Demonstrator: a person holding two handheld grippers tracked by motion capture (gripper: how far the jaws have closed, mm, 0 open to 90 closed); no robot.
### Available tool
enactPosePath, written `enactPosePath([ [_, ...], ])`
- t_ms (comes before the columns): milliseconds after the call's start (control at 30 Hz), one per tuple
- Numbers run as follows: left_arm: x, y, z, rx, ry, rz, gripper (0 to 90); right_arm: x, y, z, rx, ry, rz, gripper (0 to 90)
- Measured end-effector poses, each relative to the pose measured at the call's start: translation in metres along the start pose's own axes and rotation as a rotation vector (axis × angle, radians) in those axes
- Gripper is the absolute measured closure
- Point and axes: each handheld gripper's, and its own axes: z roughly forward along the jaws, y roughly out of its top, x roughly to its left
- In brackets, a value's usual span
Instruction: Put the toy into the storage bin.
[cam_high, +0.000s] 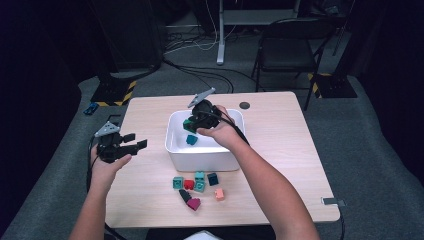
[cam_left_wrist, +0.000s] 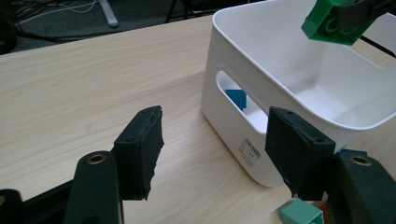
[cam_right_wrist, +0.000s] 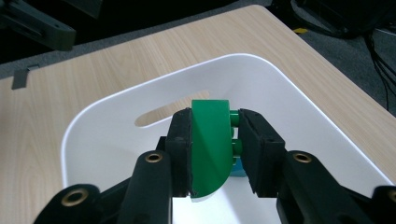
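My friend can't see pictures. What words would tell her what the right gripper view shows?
Two black fingers squeeze a green brick above a white bin on a wooden table. A bit of blue brick peeks out below.

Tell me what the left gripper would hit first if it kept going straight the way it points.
Probably the white plastic bin: its near wall lies between the open left gripper jaws, though depth is hard to judge.

That bright green plastic brick with a rounded edge (cam_right_wrist: 211, 149) sits pinched, studs sideways, over the white plastic bin (cam_right_wrist: 116, 140), mid-table, above a blue block (cam_high: 191, 140) inside.
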Motion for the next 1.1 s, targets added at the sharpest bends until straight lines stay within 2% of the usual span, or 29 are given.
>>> enactPosePath([
  [233, 0.001, 0.0, 0.001, 0.004, -0.003, 0.001, 36.6, -0.007, -0.007, 0.019, 0.007, 0.01, 0.021, 65.9],
  [400, 0.001, 0.0, 0.001, 0.008, -0.005, 0.003, 36.7, -0.014, -0.014, 0.036, 0.067, 0.01, 0.026, 65.8],
  [533, 0.001, -0.001, 0.001, 0.002, -0.003, -0.001, 36.7, -0.019, -0.019, 0.045, 0.093, 0.017, 0.018, 65.5],
  [700, 0.001, -0.001, 0.002, 0.0, -0.009, -0.001, 36.7, -0.02, -0.024, 0.051, 0.136, 0.021, 0.022, 59.9],
  [867, 0.0, -0.001, 0.003, -0.001, -0.013, 0.006, 36.7, -0.016, -0.024, 0.047, 0.118, 0.01, 0.025, 57.0],
  [1000, 0.001, -0.001, 0.004, 0.009, -0.016, 0.009, 36.7, -0.013, -0.018, 0.03, 0.077, 0.004, 0.054, 55.1],
  [1100, 0.0, -0.001, 0.004, 0.007, -0.012, 0.003, 36.7, -0.011, -0.015, 0.015, 0.051, -0.007, 0.05, 54.1],
])
